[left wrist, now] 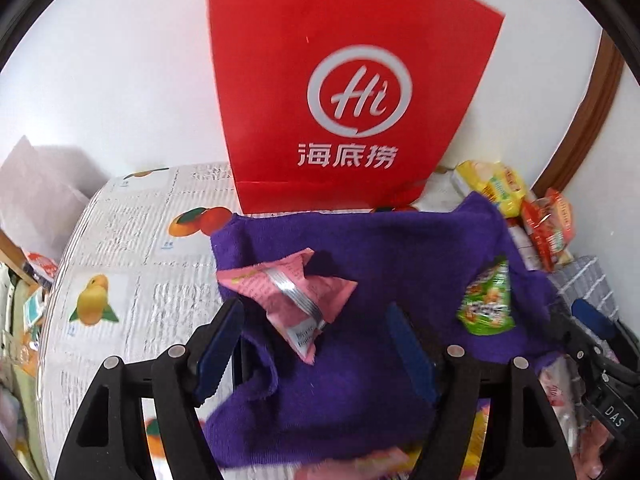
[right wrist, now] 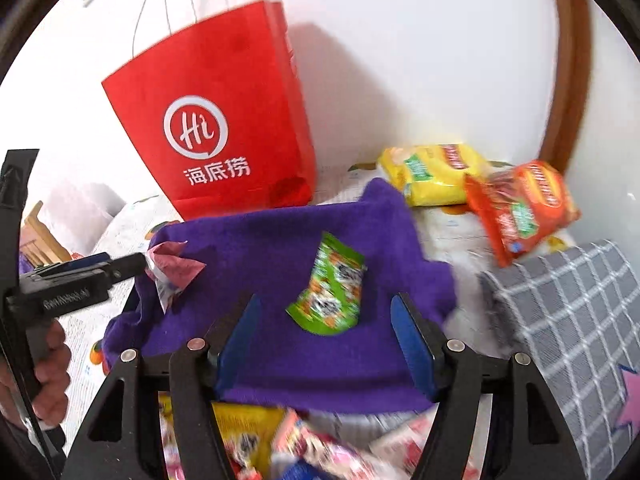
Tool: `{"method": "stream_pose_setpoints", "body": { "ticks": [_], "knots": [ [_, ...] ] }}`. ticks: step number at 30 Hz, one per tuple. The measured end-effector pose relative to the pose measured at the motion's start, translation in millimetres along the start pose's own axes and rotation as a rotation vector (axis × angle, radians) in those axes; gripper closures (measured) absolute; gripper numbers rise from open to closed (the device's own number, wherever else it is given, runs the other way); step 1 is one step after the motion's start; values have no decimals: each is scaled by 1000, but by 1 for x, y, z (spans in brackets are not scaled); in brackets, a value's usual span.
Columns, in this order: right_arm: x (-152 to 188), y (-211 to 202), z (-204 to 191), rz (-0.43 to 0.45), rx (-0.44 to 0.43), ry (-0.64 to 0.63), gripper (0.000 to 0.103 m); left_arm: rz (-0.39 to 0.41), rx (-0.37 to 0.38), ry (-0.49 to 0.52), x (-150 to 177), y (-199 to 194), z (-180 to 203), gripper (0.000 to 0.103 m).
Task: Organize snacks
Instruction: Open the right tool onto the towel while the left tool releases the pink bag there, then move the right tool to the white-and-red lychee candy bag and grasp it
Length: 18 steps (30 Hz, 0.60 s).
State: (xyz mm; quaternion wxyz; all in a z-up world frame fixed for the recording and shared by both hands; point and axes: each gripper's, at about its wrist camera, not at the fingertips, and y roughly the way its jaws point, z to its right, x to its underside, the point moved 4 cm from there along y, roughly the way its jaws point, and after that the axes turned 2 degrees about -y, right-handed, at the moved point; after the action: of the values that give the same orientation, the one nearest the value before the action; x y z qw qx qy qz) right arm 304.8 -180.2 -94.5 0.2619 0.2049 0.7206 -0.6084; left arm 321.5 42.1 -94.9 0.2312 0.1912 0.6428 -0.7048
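Note:
A purple cloth (left wrist: 360,248) is spread on the table. A pink snack packet (left wrist: 296,300) lies on it, just beyond the tips of my left gripper (left wrist: 316,348), which is open with its pads clear of the packet. A green snack packet (right wrist: 330,292) lies further right on the cloth (right wrist: 280,232), just past my right gripper (right wrist: 326,344), which is also open and holds nothing. The right wrist view shows the left gripper (right wrist: 120,266) beside the pink packet (right wrist: 172,272), with a hand (right wrist: 48,360) on its grip. The green packet (left wrist: 488,304) also shows in the left wrist view.
A red paper bag (right wrist: 216,120) stands behind the cloth against the white wall. Yellow (right wrist: 436,172) and orange (right wrist: 524,208) snack bags lie at the back right. A grey checked cloth (right wrist: 568,312) sits on the right. Several loose snacks (right wrist: 320,448) are piled at the near edge.

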Motion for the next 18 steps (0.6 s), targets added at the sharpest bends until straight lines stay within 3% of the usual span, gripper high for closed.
{"method": "stream_pose_setpoints", "body": {
  "ticks": [6, 13, 18],
  "knots": [
    [39, -29, 23, -38, 94, 30, 40, 3, 35, 11, 25, -36, -6, 30],
    [82, -48, 67, -81, 83, 149, 45, -9, 51, 2, 58, -62, -18, 30],
    [96, -58, 71, -74, 114, 98, 45, -16, 36, 10, 76, -73, -22, 30]
  ]
}}
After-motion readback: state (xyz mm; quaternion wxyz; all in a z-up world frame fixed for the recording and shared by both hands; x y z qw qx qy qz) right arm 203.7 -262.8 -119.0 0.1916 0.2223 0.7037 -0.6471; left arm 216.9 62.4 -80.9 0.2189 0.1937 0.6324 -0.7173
